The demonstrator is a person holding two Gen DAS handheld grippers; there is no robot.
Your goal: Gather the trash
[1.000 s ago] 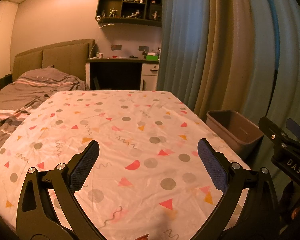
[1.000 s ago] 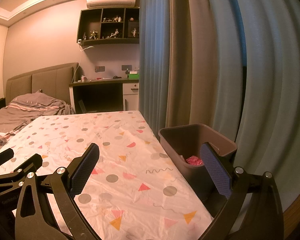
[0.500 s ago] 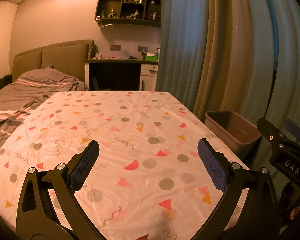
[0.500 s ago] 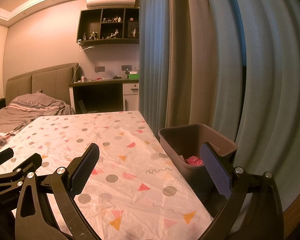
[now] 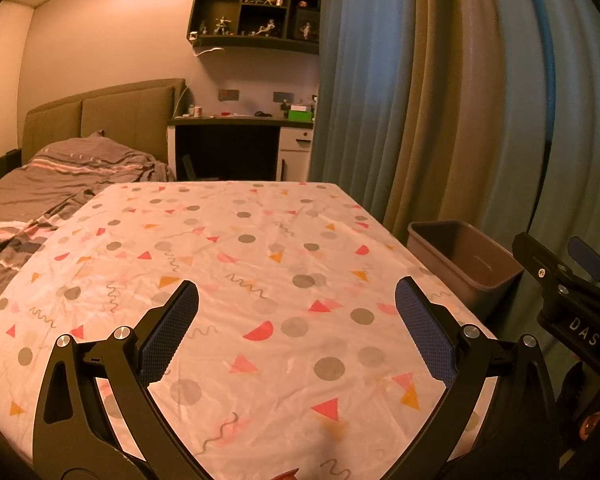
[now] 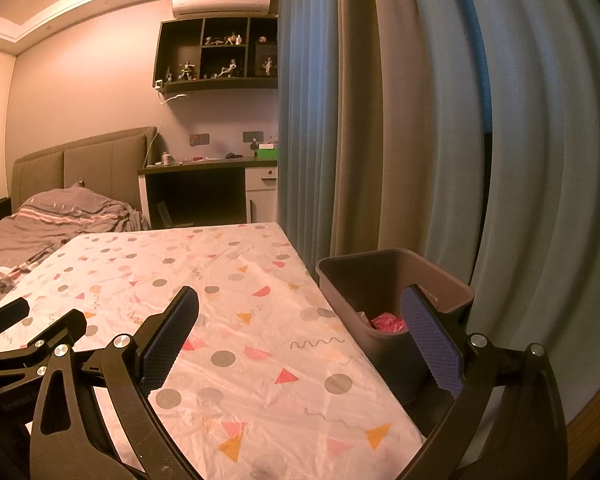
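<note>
Left gripper (image 5: 296, 300) over the near half of the table, jaws spread wide, nothing between the blue pads (image 5: 168, 336). Right gripper (image 6: 300, 304) likewise released and empty, held over the table's right edge so that its right finger overlaps the bin in view. Table covered by a pale cloth (image 5: 240, 248) printed with grey dots, pink and orange triangles, squiggles; no loose litter seen on it. Bin (image 6: 384, 276), dark grey, rectangular, open-topped, stands on the floor just beside the table's right side, against the curtains (image 6: 420, 120). Trash (image 6: 388, 322): a crumpled red-pink piece lying at the bottom of the bin, partly hidden by the right finger; a paler scrap next to it, too small to identify. From the left wrist view the bin (image 5: 464, 256) shows only its inner wall, contents hidden. The right gripper's body sits at that view's right edge, lettered "DAS"; the left gripper's body shows at the left edge of the right view. Behind: bed (image 6: 56, 216) with grey striped bedding, desk (image 6: 208, 184), wall shelf (image 6: 220, 54) with figurines, air conditioner (image 6: 222, 2) above it.
</note>
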